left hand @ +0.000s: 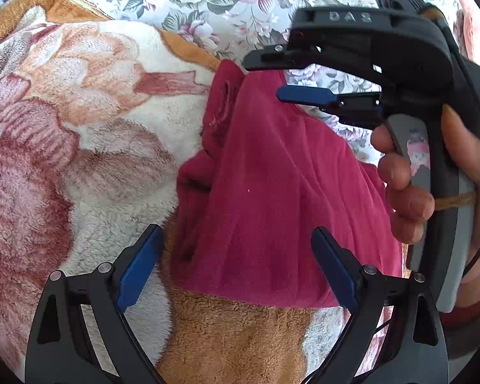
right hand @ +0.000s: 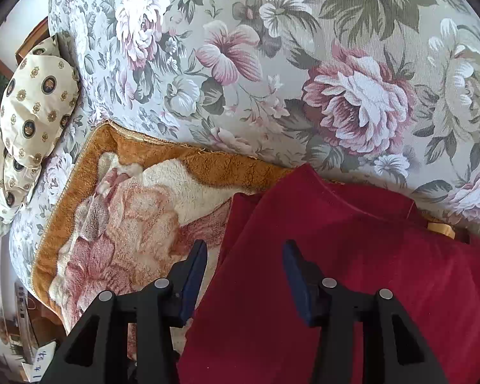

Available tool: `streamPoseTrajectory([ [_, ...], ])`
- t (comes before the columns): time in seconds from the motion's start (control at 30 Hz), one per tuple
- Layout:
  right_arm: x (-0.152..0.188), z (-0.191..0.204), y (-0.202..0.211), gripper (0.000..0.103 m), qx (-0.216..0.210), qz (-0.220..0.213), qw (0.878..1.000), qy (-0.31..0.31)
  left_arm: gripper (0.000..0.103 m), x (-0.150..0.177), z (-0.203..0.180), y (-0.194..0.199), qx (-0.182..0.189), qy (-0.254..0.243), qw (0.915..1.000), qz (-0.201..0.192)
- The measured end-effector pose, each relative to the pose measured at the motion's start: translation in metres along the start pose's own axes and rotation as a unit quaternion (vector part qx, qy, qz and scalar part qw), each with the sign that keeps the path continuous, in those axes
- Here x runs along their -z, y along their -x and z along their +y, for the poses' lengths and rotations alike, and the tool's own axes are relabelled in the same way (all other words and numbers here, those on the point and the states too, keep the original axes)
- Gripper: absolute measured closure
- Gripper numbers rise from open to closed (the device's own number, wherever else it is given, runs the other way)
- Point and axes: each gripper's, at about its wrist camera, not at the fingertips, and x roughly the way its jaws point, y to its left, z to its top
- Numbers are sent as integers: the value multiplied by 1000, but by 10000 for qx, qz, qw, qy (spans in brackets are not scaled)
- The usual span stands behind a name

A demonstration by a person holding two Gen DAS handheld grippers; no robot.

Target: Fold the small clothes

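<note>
A dark red garment [left hand: 272, 192] lies partly folded on a fleece blanket [left hand: 80, 128] on a floral sofa. My left gripper [left hand: 236, 256] is open, its blue pads either side of the garment's near edge, just above it. My right gripper [left hand: 265, 73] shows in the left wrist view over the garment's far end, jaws apart. In the right wrist view the right gripper [right hand: 244, 262] is open above the garment [right hand: 352, 272], close to its left edge. Neither gripper holds cloth.
The sofa back [right hand: 272, 64] with large flowers rises behind the garment. The blanket [right hand: 128, 224] extends left. Two cream patterned cushions [right hand: 35, 102] lie at the far left end. A hand [left hand: 406, 185] holds the right gripper's handle.
</note>
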Motion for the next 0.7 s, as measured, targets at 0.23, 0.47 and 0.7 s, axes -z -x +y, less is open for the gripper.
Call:
streamPoseTrajectory([
  [0.23,-3,3,-10,53,224,118,9997,16,10,3,13,17,161,336,9993,11],
  [0.47,-10,7,-27,53,428,301,9986,49,8,15,9,16,53,187,9998,-12],
  [0.7,-21,20,-53,48,939,654,9929,336,1,10,7,8,220,329,9988,-273],
])
